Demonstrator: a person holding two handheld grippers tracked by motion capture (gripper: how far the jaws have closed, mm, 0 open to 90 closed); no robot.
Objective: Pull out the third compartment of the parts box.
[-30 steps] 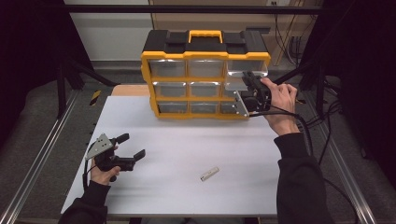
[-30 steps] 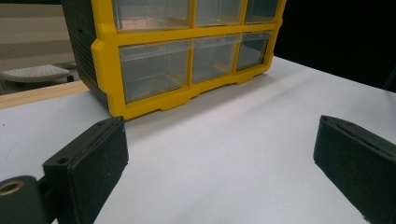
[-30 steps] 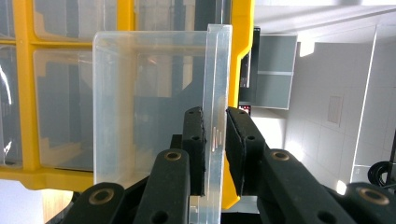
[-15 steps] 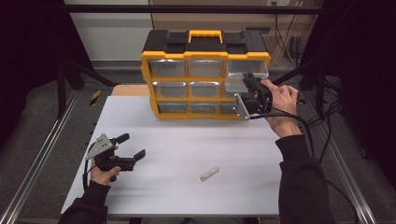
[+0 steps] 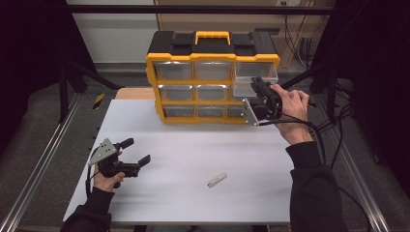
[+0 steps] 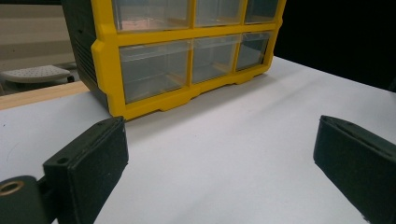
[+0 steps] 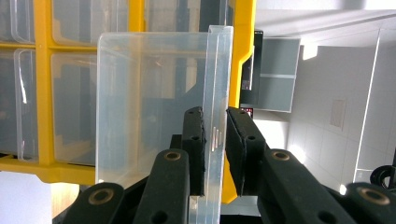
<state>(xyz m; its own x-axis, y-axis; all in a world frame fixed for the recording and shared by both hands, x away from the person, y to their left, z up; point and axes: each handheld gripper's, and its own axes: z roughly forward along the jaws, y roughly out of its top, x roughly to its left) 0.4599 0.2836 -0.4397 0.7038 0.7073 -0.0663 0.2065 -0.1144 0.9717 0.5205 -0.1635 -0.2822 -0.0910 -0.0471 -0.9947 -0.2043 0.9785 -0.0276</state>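
1. Right gripper (image 5: 255, 87) is at the top-right corner of the yellow-and-black drawer organizer (image 5: 212, 53), jaws narrow, clamped on the front wall of a clear plastic drawer (image 5: 256, 72).
2. Right gripper view: drawer's front panel (image 7: 217, 93) sits edge-on between the two black pads (image 7: 194, 135), both pressing it; the drawer body (image 7: 149, 107) extends to the left of the jaws, partly pulled out of the yellow frame (image 7: 245, 46).
3. Left gripper (image 5: 137, 152) is held low over the white table (image 5: 203, 154), jaws wide apart, nothing between them.
4. Left gripper view: bare tabletop (image 6: 224, 154) lies between the pads (image 6: 93, 163); the organizer's bottom row of clear drawers (image 6: 187, 60) stands well ahead of the jaws.
5. Small pale oblong piece (image 5: 216, 180) lies on the table, off to the right of the left jaws, apart from both grippers; too small to identify.
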